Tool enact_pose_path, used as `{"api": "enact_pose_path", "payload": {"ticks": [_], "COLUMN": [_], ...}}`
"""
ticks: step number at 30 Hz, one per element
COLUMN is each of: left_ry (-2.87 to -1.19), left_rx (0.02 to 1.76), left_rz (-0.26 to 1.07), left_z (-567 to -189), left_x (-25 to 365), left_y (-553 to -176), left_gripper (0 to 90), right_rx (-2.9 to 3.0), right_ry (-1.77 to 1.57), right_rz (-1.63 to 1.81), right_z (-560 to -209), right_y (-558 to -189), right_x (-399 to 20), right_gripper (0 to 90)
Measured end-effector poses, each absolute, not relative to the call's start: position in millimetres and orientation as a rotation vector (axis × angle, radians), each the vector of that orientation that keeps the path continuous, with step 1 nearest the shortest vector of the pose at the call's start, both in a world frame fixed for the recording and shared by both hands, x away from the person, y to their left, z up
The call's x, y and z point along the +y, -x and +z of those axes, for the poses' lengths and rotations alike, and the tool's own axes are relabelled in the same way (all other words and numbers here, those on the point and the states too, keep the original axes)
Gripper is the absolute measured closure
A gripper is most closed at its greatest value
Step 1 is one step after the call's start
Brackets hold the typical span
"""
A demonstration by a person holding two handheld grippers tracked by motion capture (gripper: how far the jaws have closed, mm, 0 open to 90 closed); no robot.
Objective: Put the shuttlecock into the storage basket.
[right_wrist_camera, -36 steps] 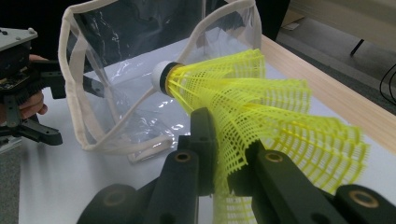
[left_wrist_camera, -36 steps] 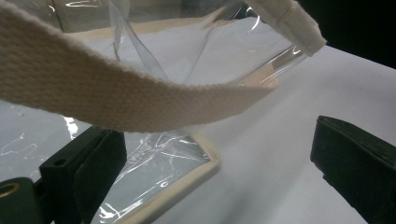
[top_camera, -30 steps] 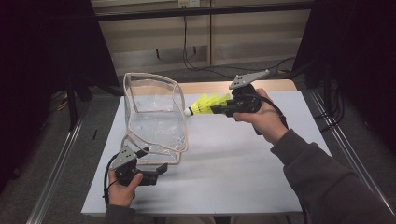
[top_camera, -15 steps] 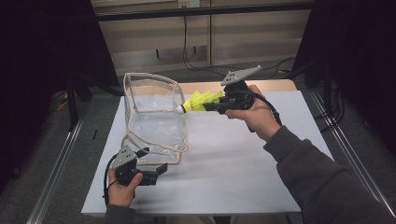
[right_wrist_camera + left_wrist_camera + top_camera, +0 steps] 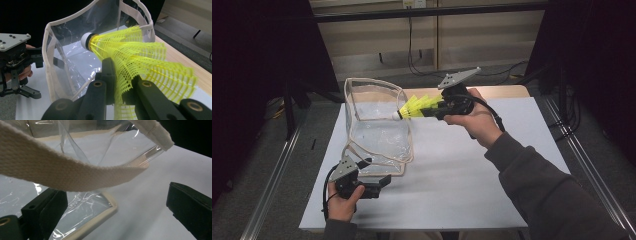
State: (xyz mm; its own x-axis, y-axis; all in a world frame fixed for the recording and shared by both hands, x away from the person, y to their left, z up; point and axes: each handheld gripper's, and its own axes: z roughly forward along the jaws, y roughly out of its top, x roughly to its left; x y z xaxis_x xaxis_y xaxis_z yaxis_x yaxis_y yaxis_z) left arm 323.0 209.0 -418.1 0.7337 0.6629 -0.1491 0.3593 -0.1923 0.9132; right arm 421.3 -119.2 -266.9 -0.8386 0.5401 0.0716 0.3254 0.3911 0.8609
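Note:
A clear plastic bag [image 5: 377,132] with cream fabric trim stands open on the white table [image 5: 472,185]. My right gripper [image 5: 432,111] is shut on the net skirt of a yellow shuttlecock [image 5: 416,106], held level. Its white cork [image 5: 400,115] sits at the bag's right rim. In the right gripper view the shuttlecock [image 5: 135,55] is pinched between the jaws of the right gripper [image 5: 121,75], cork toward the bag [image 5: 62,62]. My left gripper [image 5: 382,184] rests at the bag's near corner, open. The bag's strap [image 5: 65,173] hangs over its wide-apart jaws.
A wooden strip [image 5: 507,91] runs along the table's far edge. Metal rails [image 5: 272,200] flank the table on both sides. Cables [image 5: 422,65] lie on the floor behind it. The person's right sleeve [image 5: 552,190] crosses the table's right half.
My right gripper has carried the shuttlecock left and slightly up, bringing its cork to the bag's rim. The left gripper and the bag have stayed in place.

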Motion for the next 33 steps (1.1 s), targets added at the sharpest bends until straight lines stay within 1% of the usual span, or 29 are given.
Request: {"api": "enact_pose_path", "payload": {"ticks": [33], "left_ry": [-1.801], "left_rx": [0.793], "left_rz": [0.327], "left_z": [-418.0], "left_x": [208.2], "left_y": [-323.3], "left_gripper": [3.6], "right_rx": [2.448], "right_ry": [-0.707], "right_rz": [1.405], "right_z": [-262.6], "right_y": [-426.6], "right_x": [-73.8], "right_gripper": [82.7]}}
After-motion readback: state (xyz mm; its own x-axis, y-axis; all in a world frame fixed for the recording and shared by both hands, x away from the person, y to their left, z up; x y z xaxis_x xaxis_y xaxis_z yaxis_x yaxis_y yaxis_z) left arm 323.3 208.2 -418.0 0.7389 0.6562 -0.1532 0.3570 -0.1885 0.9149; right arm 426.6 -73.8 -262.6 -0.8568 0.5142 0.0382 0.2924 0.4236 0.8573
